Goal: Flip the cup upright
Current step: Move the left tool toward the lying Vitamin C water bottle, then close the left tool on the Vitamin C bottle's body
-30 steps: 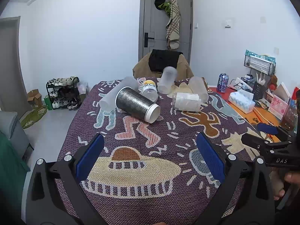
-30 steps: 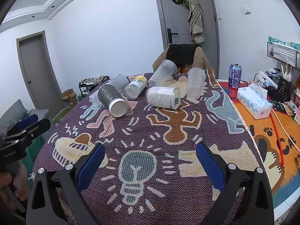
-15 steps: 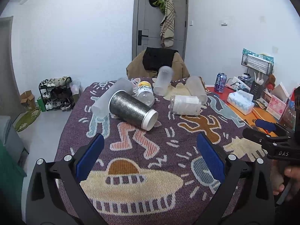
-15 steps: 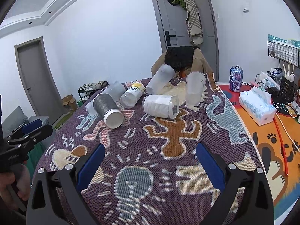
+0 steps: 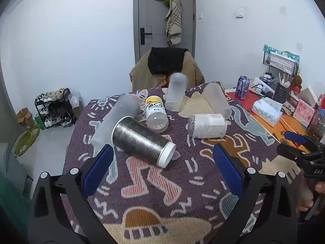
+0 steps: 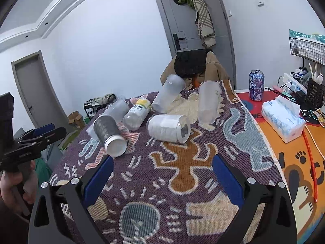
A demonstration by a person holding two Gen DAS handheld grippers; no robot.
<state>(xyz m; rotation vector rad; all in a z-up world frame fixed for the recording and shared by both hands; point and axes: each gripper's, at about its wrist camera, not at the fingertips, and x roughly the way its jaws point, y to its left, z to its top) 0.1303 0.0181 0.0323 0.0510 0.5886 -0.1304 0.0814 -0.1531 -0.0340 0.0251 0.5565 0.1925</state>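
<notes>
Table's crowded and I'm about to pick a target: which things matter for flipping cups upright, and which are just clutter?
Job:
dark grey metallic cup with white rim, lying down
frosted plastic cups, tipped over
white-wrapped clear cup, on its side
left gripper, right gripper

Clutter:
yellow-capped vitamin bottle
blue drink can
tissue pack

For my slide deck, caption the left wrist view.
Open left gripper faces a toppled silver cup among frosted cups on a patterned tablecloth.

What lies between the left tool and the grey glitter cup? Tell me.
Only patterned cloth: in the left wrist view, the left tool is open just short of the grey glitter cup, nothing between.
</notes>
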